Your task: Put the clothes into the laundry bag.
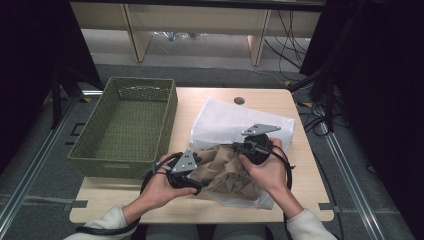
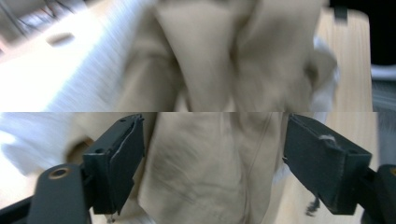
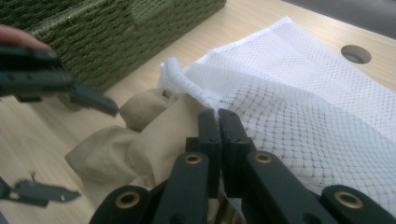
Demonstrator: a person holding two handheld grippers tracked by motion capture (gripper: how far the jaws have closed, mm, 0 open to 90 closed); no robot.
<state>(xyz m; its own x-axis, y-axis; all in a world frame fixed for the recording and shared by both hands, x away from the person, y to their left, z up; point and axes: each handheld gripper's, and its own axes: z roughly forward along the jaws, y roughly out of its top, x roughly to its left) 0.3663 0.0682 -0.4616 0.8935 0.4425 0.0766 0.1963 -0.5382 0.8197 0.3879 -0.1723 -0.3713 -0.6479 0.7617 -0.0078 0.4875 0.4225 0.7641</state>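
The right claw (image 3: 218, 116) is pinched shut on the white net bag (image 3: 299, 98) to hold its mouth still. The left claw (image 2: 212, 154) is wide open over the tan cloth (image 1: 225, 172), lying near the middle of the desk (image 1: 300, 200), half in the bag

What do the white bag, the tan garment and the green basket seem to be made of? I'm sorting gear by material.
White bag: probably synthetic mesh, given its regular open grid of small holes. Tan garment: soft matte woven cloth, perhaps cotton, since it crumples in loose folds. Green basket: woven cord or fibre, judging by its ribbed plaited walls.
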